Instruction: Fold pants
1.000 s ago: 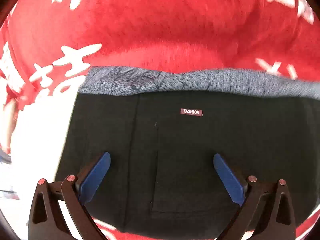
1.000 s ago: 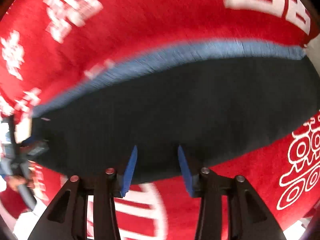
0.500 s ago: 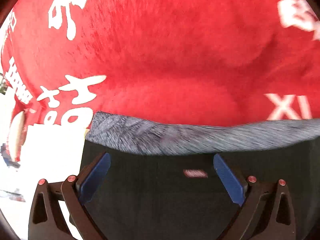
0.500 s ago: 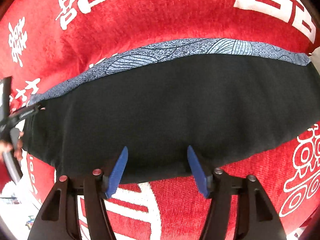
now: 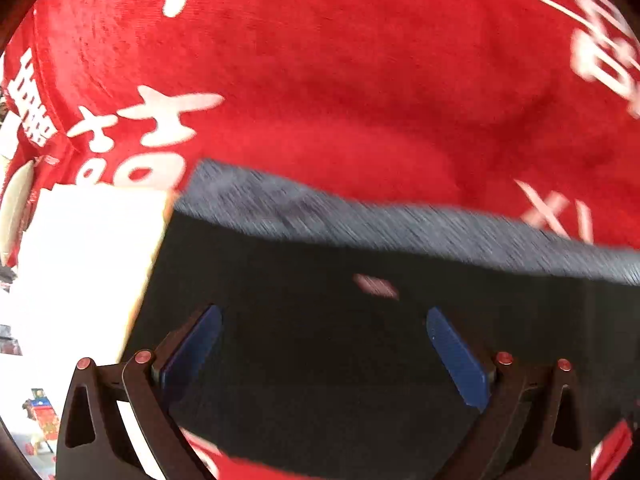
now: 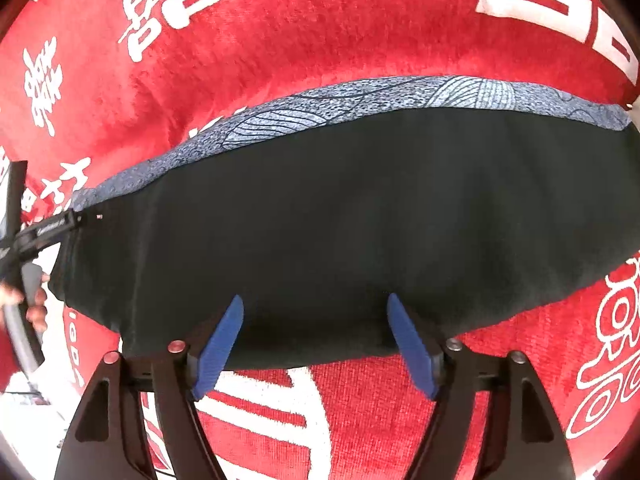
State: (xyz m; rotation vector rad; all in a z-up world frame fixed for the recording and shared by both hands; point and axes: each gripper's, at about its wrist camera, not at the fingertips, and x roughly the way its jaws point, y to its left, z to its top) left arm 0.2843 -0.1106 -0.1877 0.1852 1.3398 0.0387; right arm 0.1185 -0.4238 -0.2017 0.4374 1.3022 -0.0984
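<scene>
Step in hand: the pants (image 6: pixel 340 232) look already folded into a compact black bundle, so this reads as the release, or a pause between folds.
Pants: lying flat on the red cloth (image 6: pixel 300 40), the blue-grey patterned waistband (image 6: pixel 360 104) along the far edge and a small label (image 5: pixel 376 285) on the black fabric.
Left hand-held gripper (image 5: pixel 324 354): jaws wide apart above the black fabric, holding nothing; the view is motion-blurred.
Right hand-held gripper (image 6: pixel 316 346): jaws apart at the near folded edge, holding nothing.
Next move: judged from here, either one more fold, pinching the near edge and carrying it to the waistband, or simply backing off.
Surface: plush red cloth with big white characters, softly rumpled.
Room: little shows; a white patch (image 5: pixel 88 264) lies left of the pants.
</scene>
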